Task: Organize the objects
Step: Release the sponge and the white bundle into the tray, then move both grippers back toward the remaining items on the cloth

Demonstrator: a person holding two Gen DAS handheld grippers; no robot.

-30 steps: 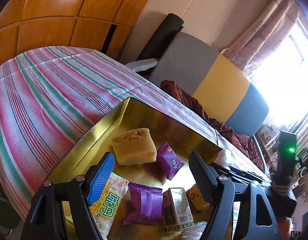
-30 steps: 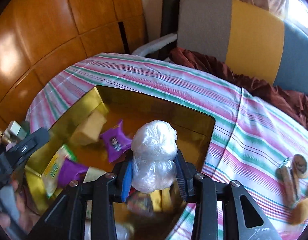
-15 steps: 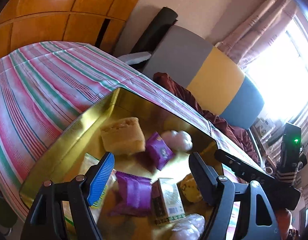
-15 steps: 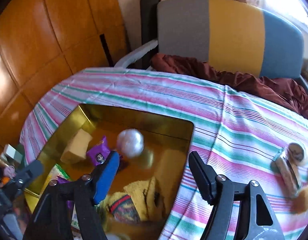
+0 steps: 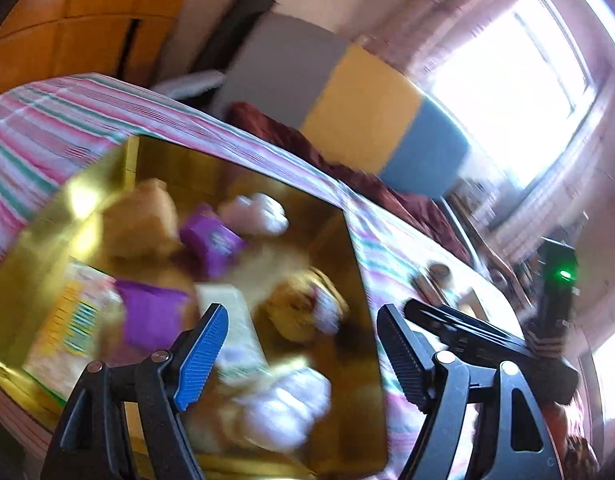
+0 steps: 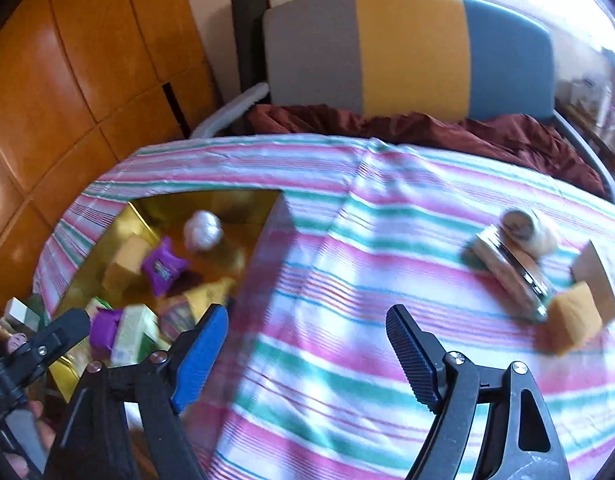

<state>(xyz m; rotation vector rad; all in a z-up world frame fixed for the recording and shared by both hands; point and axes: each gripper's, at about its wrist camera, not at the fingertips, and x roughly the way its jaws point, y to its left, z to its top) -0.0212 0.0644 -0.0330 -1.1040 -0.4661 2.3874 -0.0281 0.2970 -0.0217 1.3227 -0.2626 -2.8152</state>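
Observation:
A gold tin (image 6: 273, 216) sits on the striped cloth. In it lie a white plastic-wrapped ball (image 6: 203, 230), purple packets (image 6: 163, 266), a yellow cake block (image 6: 127, 260) and other snacks. My right gripper (image 6: 307, 310) hangs over bare cloth just right of the tin, its jaws opening with nothing between them. The left wrist view is blurred. In it my left gripper (image 5: 303, 310) stands open and empty over the near end of the tin (image 5: 361, 248), and the white ball (image 5: 259, 212) lies near the far wall.
On the cloth at the right lie a wrapped bar (image 6: 515, 276), a round roll (image 6: 527, 228), a yellow block (image 6: 571, 316) and a small carton (image 6: 599, 276). A grey, yellow and blue headboard (image 6: 407, 52) and a dark red blanket (image 6: 427, 128) lie beyond. Wood panels stand at left.
My right gripper let go of the white wrapped ball, which now lies in the tin. It opened and swung right over the cloth. The left gripper also swung right along the tin.

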